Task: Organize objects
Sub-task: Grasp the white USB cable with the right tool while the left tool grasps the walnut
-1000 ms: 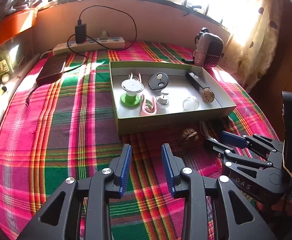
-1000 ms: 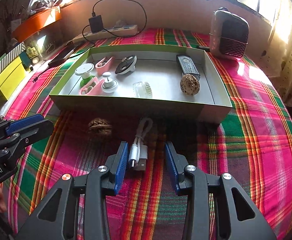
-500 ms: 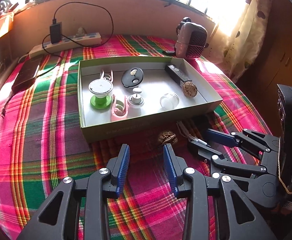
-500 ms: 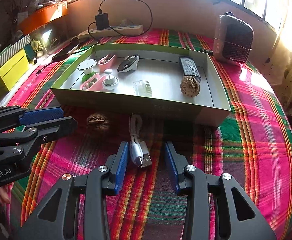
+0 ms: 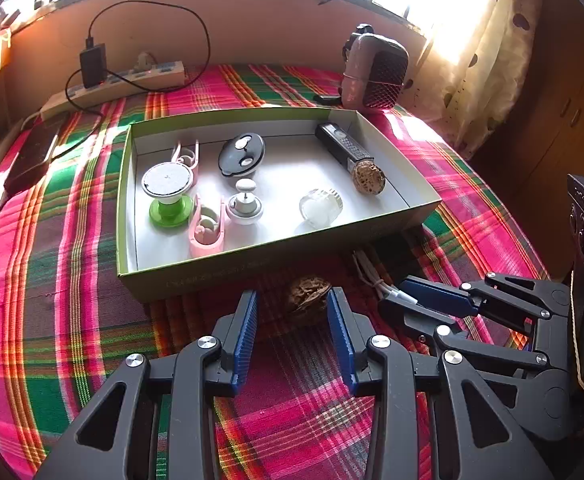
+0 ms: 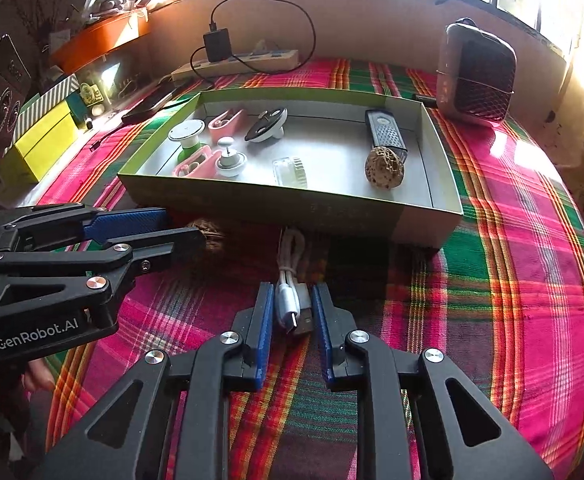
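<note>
The open box sits on the plaid cloth. My right hand-held gripper is clenched on the coiled cable, soft and light, taken at its plugs. My left hand-held gripper is opening around the hard, knobbly walnut beside the box, not yet pinching it.

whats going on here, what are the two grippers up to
A person is tidying small items into a shallow green cardboard box on a plaid cloth. The right gripper has its jaws closed on a coiled white USB cable lying in front of the box. The left gripper has its jaws opening around a wrinkled brown walnut on the cloth, not yet gripping it. Neither item is in the box yet.
</note>
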Available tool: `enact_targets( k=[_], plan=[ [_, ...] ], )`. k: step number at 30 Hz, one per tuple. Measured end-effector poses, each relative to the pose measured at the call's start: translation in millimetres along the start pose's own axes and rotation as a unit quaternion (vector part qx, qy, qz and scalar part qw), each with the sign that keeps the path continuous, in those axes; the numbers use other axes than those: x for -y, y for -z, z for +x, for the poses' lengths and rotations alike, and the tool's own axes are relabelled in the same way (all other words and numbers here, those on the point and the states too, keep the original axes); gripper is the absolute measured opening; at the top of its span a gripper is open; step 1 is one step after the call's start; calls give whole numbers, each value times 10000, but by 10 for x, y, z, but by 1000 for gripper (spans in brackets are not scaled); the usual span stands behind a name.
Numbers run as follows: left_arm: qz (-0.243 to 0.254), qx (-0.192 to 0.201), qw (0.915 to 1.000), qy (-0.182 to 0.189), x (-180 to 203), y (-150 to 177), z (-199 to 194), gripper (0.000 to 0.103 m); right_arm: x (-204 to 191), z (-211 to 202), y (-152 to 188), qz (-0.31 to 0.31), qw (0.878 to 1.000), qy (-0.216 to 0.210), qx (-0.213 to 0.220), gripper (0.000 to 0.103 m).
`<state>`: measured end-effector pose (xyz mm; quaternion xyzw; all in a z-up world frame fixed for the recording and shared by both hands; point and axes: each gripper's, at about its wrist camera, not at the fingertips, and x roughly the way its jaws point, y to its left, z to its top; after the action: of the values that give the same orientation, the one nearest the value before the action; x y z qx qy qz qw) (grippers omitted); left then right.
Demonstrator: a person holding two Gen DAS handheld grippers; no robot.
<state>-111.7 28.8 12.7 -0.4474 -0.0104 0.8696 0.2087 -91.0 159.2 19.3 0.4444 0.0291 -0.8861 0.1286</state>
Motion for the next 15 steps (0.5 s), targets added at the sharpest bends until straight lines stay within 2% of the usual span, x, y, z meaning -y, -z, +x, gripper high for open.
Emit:
enact_targets(
  k=[15],
  plan=[
    [103,-131,9997,-178,150,-36,166,36,334,-93,51,262,9993,241,85,21]
  ],
)
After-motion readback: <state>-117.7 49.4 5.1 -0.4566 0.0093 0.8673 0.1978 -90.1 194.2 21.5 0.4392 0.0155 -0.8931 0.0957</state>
